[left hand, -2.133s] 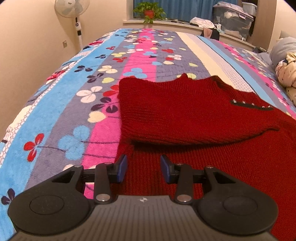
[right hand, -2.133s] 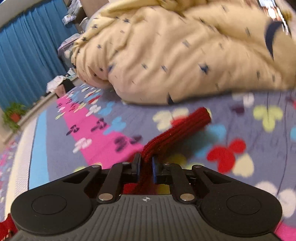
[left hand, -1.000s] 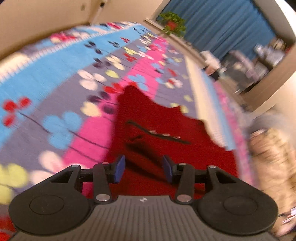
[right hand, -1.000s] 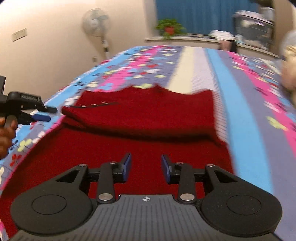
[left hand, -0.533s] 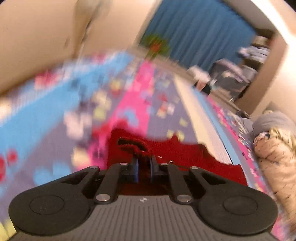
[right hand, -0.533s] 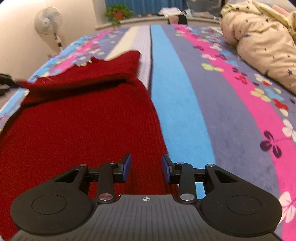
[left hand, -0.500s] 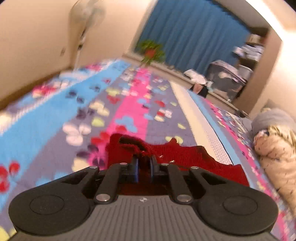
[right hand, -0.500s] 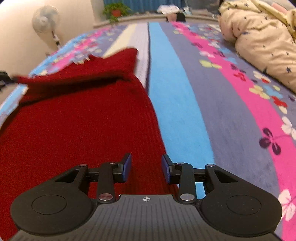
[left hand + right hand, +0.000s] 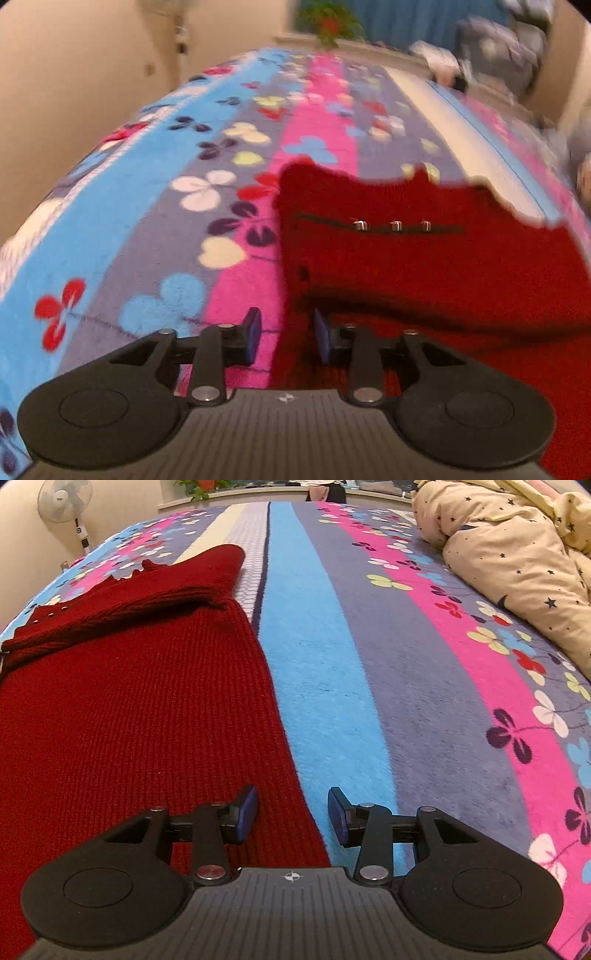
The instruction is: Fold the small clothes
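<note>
Flowered bed (image 9: 424,701), red sweater (image 9: 129,701) spread flat, sleeves folded in. Left claw (image 9: 284,334) and right claw (image 9: 291,810) both opening, empty, straddling side edges. Next: pinch hem, fold upward.

1. the red sweater (image 9: 140,709) is a chunky ribbed knit, matt and a bit fuzzy, with the ribs running lengthwise (really clear in the right wrist view).
2. there's a dark strip (image 9: 376,226) across its folded top part with three small shiny metal-looking studs (image 9: 395,225).
3. the bedspread (image 9: 388,672) looks like plush fleece, soft short nap, no shine at all.
4. the cream duvet (image 9: 517,554) is smooth thin cloth, rumpled, matt.
5. the right gripper (image 9: 291,814) is matt black plastic with a ribbed grey top, blue rubbery-looking pads (image 9: 248,808) and bright metal pivot pins.
6. the left gripper (image 9: 284,334) has the same finish.
</note>
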Tool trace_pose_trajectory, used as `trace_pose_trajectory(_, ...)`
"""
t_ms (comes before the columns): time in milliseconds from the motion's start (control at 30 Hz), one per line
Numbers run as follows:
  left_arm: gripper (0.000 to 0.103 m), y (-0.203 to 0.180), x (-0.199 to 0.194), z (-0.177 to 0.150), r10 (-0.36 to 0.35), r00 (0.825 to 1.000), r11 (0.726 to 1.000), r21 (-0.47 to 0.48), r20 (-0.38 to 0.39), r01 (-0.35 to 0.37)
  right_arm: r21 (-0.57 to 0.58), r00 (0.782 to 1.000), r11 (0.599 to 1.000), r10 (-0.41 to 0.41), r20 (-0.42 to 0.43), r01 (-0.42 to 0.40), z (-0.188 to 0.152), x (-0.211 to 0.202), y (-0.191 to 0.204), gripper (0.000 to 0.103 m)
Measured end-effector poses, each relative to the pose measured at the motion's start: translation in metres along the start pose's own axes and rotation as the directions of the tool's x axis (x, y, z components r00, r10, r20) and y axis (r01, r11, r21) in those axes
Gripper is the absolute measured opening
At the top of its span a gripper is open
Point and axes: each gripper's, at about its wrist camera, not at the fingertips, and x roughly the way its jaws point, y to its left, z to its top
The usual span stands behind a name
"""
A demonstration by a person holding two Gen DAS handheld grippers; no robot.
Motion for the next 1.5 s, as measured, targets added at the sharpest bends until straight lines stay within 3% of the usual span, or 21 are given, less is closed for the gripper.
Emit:
trace_pose_trajectory(133, 0.038, 0.005, -0.058, 0.007, -0.021, 0.993, 1.0, -0.011, 0.112, 0.022, 0.054, 1.0, 0.999, 0.005, 0.017, -0.006, 0.0, -0.011, -0.011, 0.044)
trace_pose_trajectory(300, 0.038, 0.013, -0.122, 0.004, -0.025, 0.993, 0.999, -0.018, 0.112, 0.027, 0.074, 0.999, 0.997, 0.035, 0.034, -0.037, -0.004, -0.022, -0.019, 0.044)
trace_pose_trajectory(433, 0.042, 0.021, -0.184, -0.03, -0.039, 0.992, 0.999, 0.037, 0.117, 0.035, 0.059, 0.996, 0.996, 0.07, 0.046, -0.073, -0.013, -0.033, -0.018, 0.044)
trace_pose_trajectory(533, 0.044, 0.031, -0.207, -0.071, -0.035, 0.998, 0.999, 0.021, 0.057, 0.034, 0.034, 0.995, 0.995, 0.088, 0.046, -0.09, -0.02, -0.04, -0.015, 0.044)
trace_pose_trajectory(667, 0.044, 0.042, -0.204, -0.124, -0.014, 0.998, 0.999, -0.034, -0.065, 0.012, -0.015, 0.996, 0.996, 0.087, 0.034, -0.087, -0.03, -0.045, -0.011, 0.044)
trace_pose_trajectory(767, 0.044, 0.045, -0.2, -0.149, 0.008, 0.99, 1.0, 0.025, -0.14, -0.004, -0.017, 0.996, 0.996, 0.088, -0.001, -0.088, -0.036, -0.043, -0.011, 0.047)
trace_pose_trajectory(833, 0.053, 0.047, -0.197, -0.159, 0.03, 0.986, 0.998, 0.065, -0.165, -0.02, -0.019, 0.997, 0.997, 0.075, -0.023, -0.076, -0.038, -0.04, -0.012, 0.052)
trace_pose_trajectory(900, 0.059, 0.056, -0.191, -0.167, 0.049, 0.972, 0.997, 0.062, -0.228, -0.035, -0.022, 0.997, 0.998, 0.058, -0.044, -0.059, -0.04, -0.036, -0.012, 0.053)
trace_pose_trajectory(1033, 0.059, 0.074, -0.179, -0.184, -0.008, 0.936, 0.999, -0.041, -0.353, -0.007, 0.009, 0.996, 0.999, 0.05, -0.078, -0.05, -0.042, -0.029, -0.015, 0.057)
trace_pose_trajectory(1300, 0.062, 0.06, -0.178, -0.191, 0.018, 0.945, 0.999, 0.045, -0.327, -0.003, 0.056, 0.993, 0.996, 0.075, -0.091, -0.07, -0.042, -0.024, -0.022, 0.06)
trace_pose_trajectory(1500, 0.06, 0.059, -0.179, -0.19, 0.019, 0.947, 0.999, 0.046, -0.32, -0.005, 0.044, 0.991, 0.993, 0.11, -0.083, -0.106, -0.042, -0.026, -0.023, 0.047)
